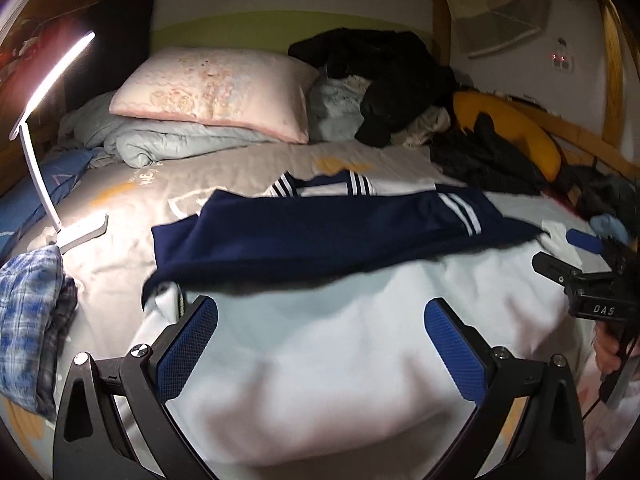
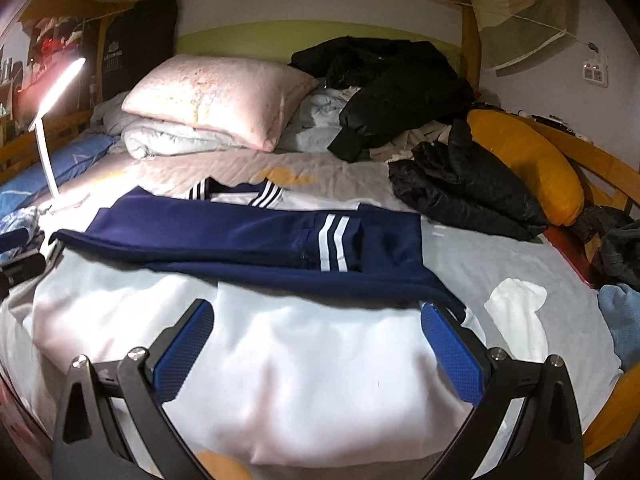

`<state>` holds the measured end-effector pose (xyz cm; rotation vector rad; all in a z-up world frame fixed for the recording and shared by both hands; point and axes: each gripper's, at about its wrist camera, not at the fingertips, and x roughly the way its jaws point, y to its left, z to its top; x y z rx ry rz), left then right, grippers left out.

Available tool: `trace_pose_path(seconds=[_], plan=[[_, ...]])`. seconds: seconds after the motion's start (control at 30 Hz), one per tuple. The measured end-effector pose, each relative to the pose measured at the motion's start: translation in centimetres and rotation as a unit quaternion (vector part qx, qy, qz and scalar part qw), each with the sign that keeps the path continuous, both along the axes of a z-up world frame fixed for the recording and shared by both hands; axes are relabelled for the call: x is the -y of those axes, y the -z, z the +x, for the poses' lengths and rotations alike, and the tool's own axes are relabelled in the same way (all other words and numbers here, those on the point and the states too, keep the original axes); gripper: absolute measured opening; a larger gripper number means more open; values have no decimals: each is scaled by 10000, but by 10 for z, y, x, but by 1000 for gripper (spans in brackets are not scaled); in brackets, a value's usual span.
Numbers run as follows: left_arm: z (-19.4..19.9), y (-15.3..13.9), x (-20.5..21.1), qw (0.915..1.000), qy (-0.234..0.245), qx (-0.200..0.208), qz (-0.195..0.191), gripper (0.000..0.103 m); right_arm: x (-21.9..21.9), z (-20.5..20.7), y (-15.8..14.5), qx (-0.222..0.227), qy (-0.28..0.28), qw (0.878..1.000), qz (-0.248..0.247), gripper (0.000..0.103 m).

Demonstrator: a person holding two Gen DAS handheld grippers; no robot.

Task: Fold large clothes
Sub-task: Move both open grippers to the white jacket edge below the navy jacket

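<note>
A large white jacket (image 1: 320, 360) (image 2: 304, 380) lies spread on the bed, its navy sleeves (image 1: 320, 232) (image 2: 248, 236) with white stripes folded across the chest. My left gripper (image 1: 320, 332) hovers open over the white lower part, the cloth lying flat beneath its blue pads (image 1: 188, 344). My right gripper (image 2: 318, 336) is also open above the white hem, and its right fingertip (image 2: 436, 312) touches the navy sleeve edge. In the left wrist view the right gripper (image 1: 560, 254) shows at the far right, held by a hand (image 1: 608, 352).
A lit white desk lamp (image 1: 44, 152) (image 2: 48, 128) stands at the left of the bed. A pink pillow (image 1: 216, 92) on a folded quilt, black jackets (image 1: 388, 80) (image 2: 460, 188) and a yellow cushion (image 2: 528, 164) crowd the back and right. Plaid cloth (image 1: 28, 320) lies left.
</note>
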<state>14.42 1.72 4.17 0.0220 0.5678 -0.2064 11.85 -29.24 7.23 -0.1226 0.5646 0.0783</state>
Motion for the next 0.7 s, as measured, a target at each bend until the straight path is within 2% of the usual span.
trace_pose_path(seconds=[0.13,0.27,0.43,0.7], plan=[[-2,15,6,9997,-60,-226,100,103,-13,-3,16,-379,-278,9983,-354,103],[-1,21,5,9993,-120,-351,68,103,-27,-11,31,-498,-496,9952,-680,103],[-6,32,2,9986,-194,-499,20,103,-32,-25,40,-652,-697,9943,-484,103],[-15,51,11,9969,-16,-781,102,103,-21,-23,50,-913,-394,9947,-242,103]])
